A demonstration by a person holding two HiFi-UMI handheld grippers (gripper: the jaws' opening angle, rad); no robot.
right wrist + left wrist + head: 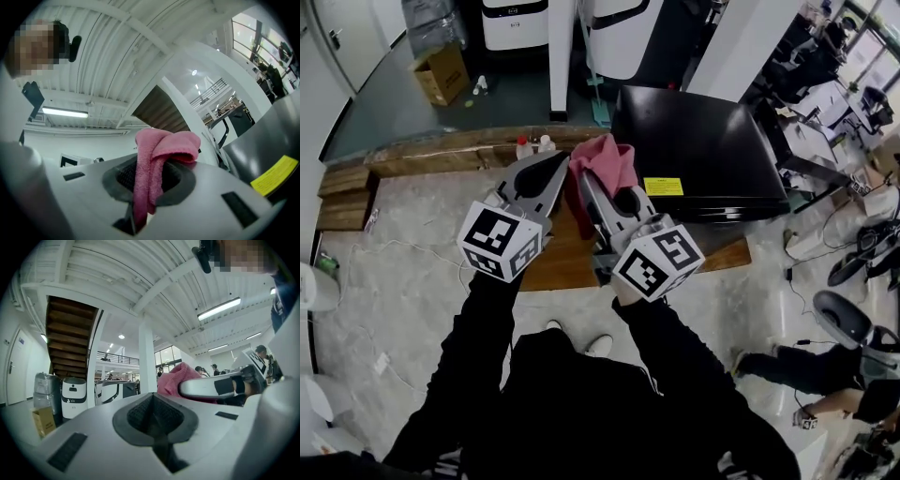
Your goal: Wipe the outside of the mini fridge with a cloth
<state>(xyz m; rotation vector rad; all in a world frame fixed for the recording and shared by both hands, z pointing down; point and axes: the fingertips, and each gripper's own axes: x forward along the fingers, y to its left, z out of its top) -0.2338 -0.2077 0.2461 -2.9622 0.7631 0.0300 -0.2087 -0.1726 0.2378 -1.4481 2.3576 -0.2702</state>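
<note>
The black mini fridge lies on the wooden platform at upper right, a yellow label on its near edge; its grey side and the label show in the right gripper view. A pink cloth is pinched in my right gripper, which is shut on it; the cloth hangs out between the closed jaws. My left gripper is shut with nothing in it, just left of the right one. In the left gripper view the cloth and the right gripper appear to its right.
A wooden platform runs under the grippers. Two small bottles stand by its far edge. A cardboard box and white machines stand farther back. Chairs, cables and a seated person's legs crowd the right.
</note>
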